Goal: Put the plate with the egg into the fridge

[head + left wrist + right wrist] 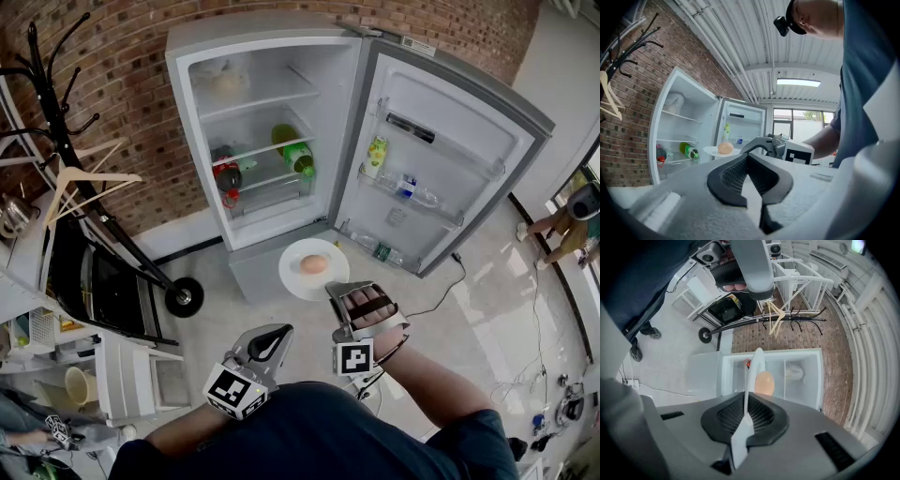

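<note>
While the right gripper (334,289) clamps its jaws on the near rim of the white plate (293,275), the plate juts forward from it, held roughly level in the air. On the plate, just beyond the jaws, sits the egg (314,264). Ahead stands the fridge (272,47), its door (450,141) swung open to the right, with a green bottle (298,156) on a shelf. The left gripper (279,333) hangs near the person's body, jaws pressed together on nothing.
</note>
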A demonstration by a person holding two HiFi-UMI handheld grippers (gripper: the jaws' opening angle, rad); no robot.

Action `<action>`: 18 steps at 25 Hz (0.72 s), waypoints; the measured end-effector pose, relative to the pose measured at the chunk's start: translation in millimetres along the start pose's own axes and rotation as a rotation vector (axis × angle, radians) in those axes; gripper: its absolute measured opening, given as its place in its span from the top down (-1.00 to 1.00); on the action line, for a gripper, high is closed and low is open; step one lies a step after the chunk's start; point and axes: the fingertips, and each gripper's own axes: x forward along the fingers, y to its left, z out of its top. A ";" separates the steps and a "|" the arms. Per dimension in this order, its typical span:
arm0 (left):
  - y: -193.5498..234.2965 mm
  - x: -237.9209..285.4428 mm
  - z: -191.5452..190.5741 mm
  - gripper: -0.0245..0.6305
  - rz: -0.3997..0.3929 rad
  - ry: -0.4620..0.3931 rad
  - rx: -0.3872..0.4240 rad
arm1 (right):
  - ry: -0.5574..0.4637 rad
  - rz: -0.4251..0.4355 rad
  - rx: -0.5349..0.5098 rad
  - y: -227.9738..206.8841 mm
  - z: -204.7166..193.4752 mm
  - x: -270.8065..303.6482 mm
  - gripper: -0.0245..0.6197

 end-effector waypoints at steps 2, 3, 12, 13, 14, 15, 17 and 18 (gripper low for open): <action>-0.6 0.2 1.4 0.91 0.003 -0.006 0.008 | -0.002 -0.007 -0.004 -3.1 -0.3 -0.9 0.86; -1.0 0.4 1.7 0.91 0.003 -0.007 0.009 | -0.005 -0.012 -0.006 -5.2 0.1 -1.5 0.86; -7.1 2.6 3.3 0.91 0.013 -0.008 0.019 | -0.020 -0.001 0.014 -2.3 -1.7 -3.9 0.86; -8.2 3.0 3.4 0.91 0.015 -0.008 0.020 | -0.023 0.000 0.015 -3.6 -1.8 -4.8 0.86; -9.3 3.3 3.3 0.91 0.017 -0.008 0.020 | -0.025 -0.001 0.016 -4.8 -2.2 -5.5 0.86; -10.5 3.8 3.0 0.91 0.020 -0.005 0.020 | -0.025 -0.005 0.017 -5.5 -3.3 -5.6 0.86; -12.9 5.1 2.8 0.91 0.028 0.001 0.019 | -0.025 -0.014 0.018 -6.5 -6.0 -5.1 0.86; -14.3 6.0 3.4 0.91 0.032 0.002 0.020 | -0.026 -0.018 0.017 -7.0 -7.4 -4.9 0.86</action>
